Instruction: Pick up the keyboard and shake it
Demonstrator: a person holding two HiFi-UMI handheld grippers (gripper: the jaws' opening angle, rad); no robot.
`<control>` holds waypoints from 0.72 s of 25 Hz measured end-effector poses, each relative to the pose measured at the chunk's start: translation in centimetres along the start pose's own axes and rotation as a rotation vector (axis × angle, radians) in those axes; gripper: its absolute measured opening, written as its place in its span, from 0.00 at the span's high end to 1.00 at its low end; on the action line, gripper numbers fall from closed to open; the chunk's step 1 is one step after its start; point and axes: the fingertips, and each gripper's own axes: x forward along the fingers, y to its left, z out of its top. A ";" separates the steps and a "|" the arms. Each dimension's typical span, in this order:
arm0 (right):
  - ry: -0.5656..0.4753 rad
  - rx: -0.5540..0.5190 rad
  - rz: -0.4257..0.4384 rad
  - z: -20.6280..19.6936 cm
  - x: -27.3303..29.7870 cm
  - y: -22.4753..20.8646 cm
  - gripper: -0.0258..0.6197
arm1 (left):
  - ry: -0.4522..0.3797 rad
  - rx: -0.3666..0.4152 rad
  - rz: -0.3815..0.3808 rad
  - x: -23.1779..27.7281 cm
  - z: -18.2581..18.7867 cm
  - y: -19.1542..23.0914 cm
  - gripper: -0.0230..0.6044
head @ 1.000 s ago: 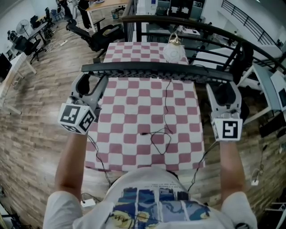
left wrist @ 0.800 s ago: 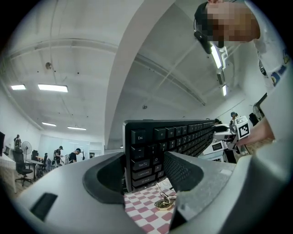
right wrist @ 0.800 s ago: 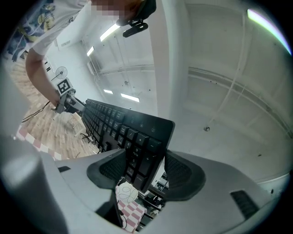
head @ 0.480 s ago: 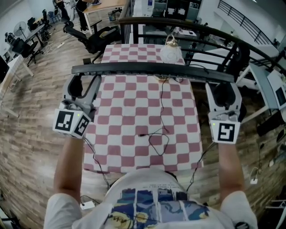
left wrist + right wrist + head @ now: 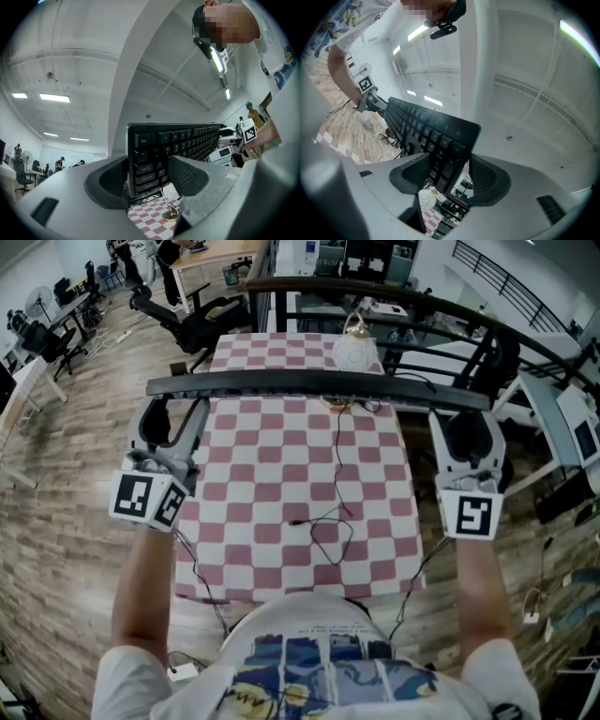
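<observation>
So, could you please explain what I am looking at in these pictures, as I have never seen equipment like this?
There is no robot here: a person holds a pair of hand-held tongs in each hand. The head view comes from a camera on the person's head, looking steeply down. The other two views come from cameras riding on each pair of tongs, looking along their jaws. The marked cubes are part of the tongs. Below lies a red-and-white checked tablecloth, with a loose black cable on it and a white rounded object at the far end. The left tongs and right tongs each clamp one end of a black keyboard, which is lifted above the cloth.
</observation>
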 end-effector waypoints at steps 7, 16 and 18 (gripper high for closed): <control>0.014 0.016 -0.003 -0.1 -0.1 0.1 0.57 | -0.001 -0.003 -0.004 -0.1 0.0 0.0 0.56; 0.020 0.021 -0.014 -0.3 -0.4 0.1 0.57 | -0.003 0.003 -0.013 -0.1 0.0 -0.2 0.56; 0.024 0.021 -0.014 -0.3 -0.4 0.1 0.57 | -0.001 -0.001 -0.015 -0.2 -0.1 -0.2 0.56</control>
